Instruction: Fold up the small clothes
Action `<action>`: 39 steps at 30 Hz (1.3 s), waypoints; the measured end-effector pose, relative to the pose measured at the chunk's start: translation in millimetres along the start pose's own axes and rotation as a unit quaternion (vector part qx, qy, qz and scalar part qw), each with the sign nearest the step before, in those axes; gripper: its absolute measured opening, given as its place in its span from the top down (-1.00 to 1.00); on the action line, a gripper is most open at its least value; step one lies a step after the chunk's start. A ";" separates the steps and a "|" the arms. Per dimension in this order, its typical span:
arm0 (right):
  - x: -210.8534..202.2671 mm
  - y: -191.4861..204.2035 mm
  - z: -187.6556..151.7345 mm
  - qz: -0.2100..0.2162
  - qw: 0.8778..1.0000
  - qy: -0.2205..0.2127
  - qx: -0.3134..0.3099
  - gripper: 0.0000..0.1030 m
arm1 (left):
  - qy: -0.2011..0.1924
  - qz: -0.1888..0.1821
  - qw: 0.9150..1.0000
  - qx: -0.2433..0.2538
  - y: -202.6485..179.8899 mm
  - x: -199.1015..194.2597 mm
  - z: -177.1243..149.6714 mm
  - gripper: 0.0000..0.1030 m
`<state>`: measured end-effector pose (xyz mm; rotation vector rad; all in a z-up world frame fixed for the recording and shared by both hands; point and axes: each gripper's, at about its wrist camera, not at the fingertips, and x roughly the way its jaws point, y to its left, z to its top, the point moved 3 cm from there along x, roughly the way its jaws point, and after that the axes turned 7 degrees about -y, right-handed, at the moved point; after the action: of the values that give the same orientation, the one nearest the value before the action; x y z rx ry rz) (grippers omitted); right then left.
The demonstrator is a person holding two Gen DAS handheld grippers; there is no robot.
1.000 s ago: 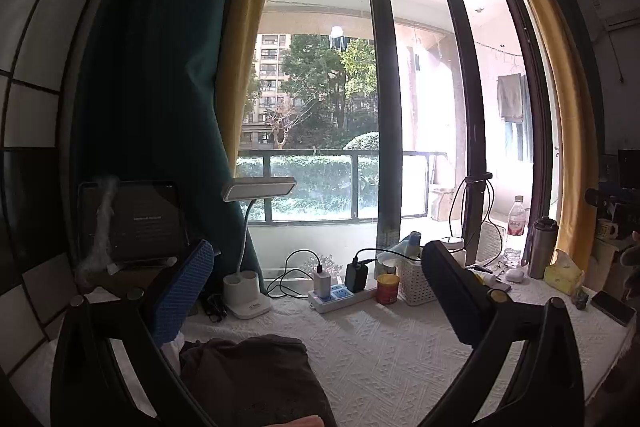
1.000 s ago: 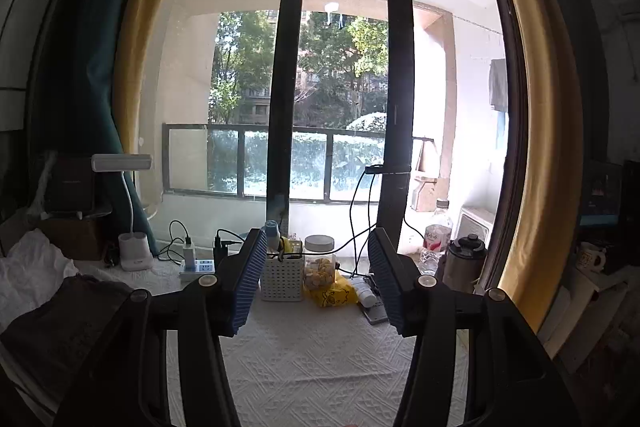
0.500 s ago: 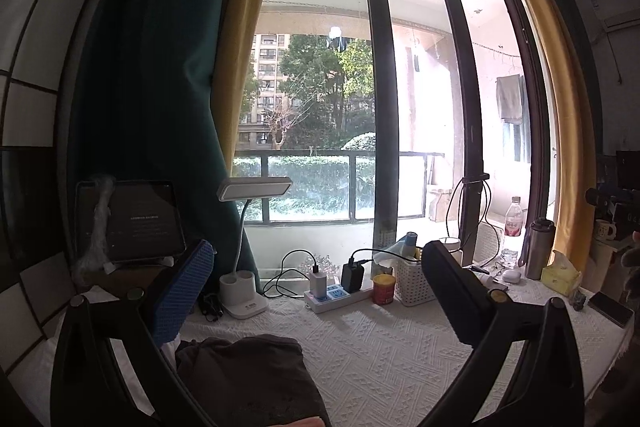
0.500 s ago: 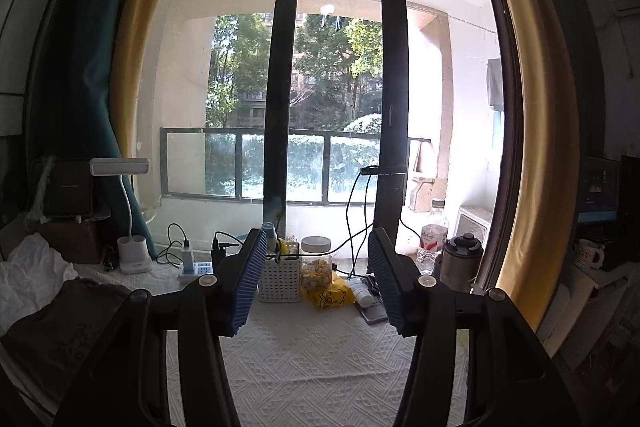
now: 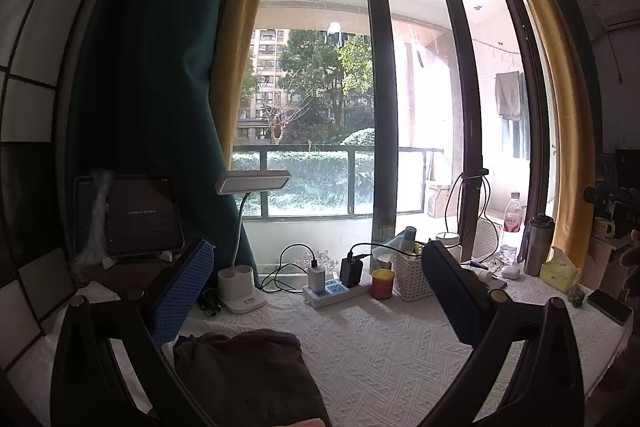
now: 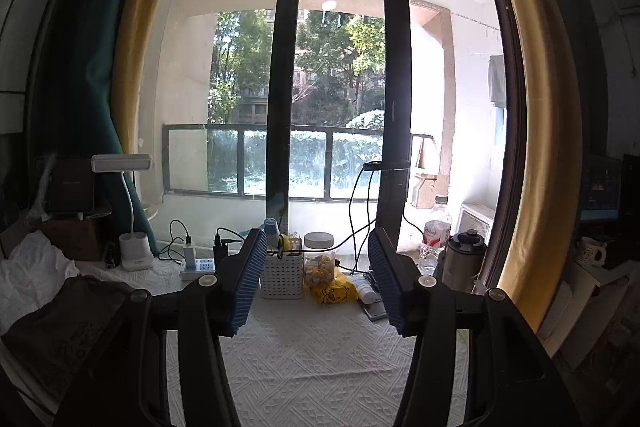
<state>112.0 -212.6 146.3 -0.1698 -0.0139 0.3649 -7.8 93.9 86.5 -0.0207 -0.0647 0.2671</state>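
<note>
**Both tools spread above the white cloth, dark garment at the left**

Left tool [image 5: 318, 291] points level toward the window with its blue-padded fingers [image 5: 182, 293] set wide apart and nothing between them. Just below it, at the near left of the table [image 5: 400, 355], lies the dark brown garment [image 5: 244, 379] — bunched on the white textured cloth, its near edge running out of the frame's bottom. The pads are above the fabric and apart from it.

Right tool [image 6: 318, 283] is likewise spread, its jaws empty, tilted slightly down over a bare stretch of the cloth. From this side the garment [image 6: 60, 331] sits well to the left, beside a crumpled white cloth [image 6: 32, 271].

Along the window edge of the table stand a white desk lamp [image 5: 244, 227], a power strip [image 5: 336, 289] with two chargers plugged in, a white slotted basket [image 6: 282, 273], a clear jar [image 6: 318, 259] and a steel flask [image 6: 464, 259] — all well apart from the garment.
</note>
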 end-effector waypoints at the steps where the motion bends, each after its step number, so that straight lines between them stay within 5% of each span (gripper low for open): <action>1: -0.2 -0.1 0.0 0.000 1.000 0.000 0.000 -0.09 | 0.001 0.000 1.000 0.000 -0.2 0.3 -0.3 -0.99; 39: 2.8 -1.2 -3.9 0.016 1.000 0.001 0.002 -0.09 | 0.006 -0.004 1.000 -0.004 -5.3 -1.8 -2.0 -0.99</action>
<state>115.2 -213.3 142.6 -0.1666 -0.0085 0.3960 -8.0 88.3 84.6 -0.0293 -0.0539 0.2582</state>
